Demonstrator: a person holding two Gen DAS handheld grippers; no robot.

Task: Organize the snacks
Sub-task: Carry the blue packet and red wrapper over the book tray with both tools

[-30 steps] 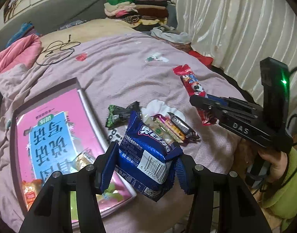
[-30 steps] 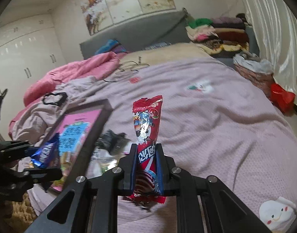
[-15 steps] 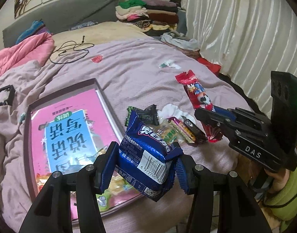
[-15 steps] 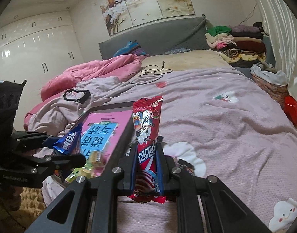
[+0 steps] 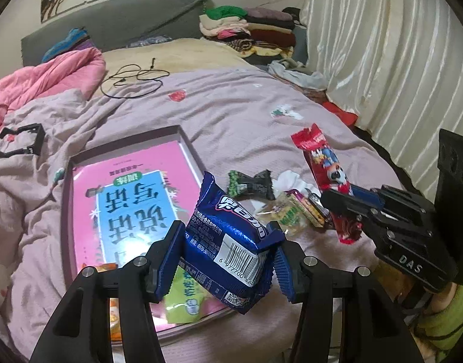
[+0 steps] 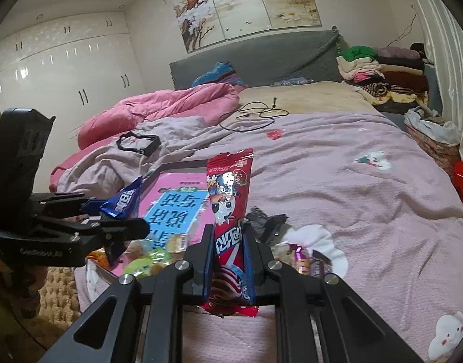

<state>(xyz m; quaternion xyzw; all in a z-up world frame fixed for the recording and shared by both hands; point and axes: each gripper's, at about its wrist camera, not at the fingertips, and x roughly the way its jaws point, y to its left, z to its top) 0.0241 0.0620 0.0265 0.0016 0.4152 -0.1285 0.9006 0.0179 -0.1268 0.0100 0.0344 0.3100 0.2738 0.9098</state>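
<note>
My left gripper (image 5: 223, 257) is shut on a blue biscuit packet (image 5: 228, 236), held above the near edge of a shallow tray (image 5: 125, 148) lined with a pink and blue printed sheet. Several sweets lie at the tray's near end. My right gripper (image 6: 228, 257) is shut on a long red snack packet (image 6: 229, 199), which stands upright between the pads. In the left wrist view that red packet (image 5: 325, 163) hangs over a small heap of loose snacks (image 5: 292, 208) on the lilac bedspread. The left gripper (image 6: 110, 211) with the blue packet (image 6: 124, 201) shows at the left of the right wrist view.
A black cable (image 5: 134, 75) and a black frame-shaped object (image 5: 18, 140) lie on the bed. A pink duvet (image 6: 158, 106) sits at the far left, folded clothes (image 6: 379, 72) at the far right, a white curtain (image 5: 382, 60) along the right side.
Both grippers have risen and drawn back a little with their packets still held. More of the tray and the bed shows in both views.
</note>
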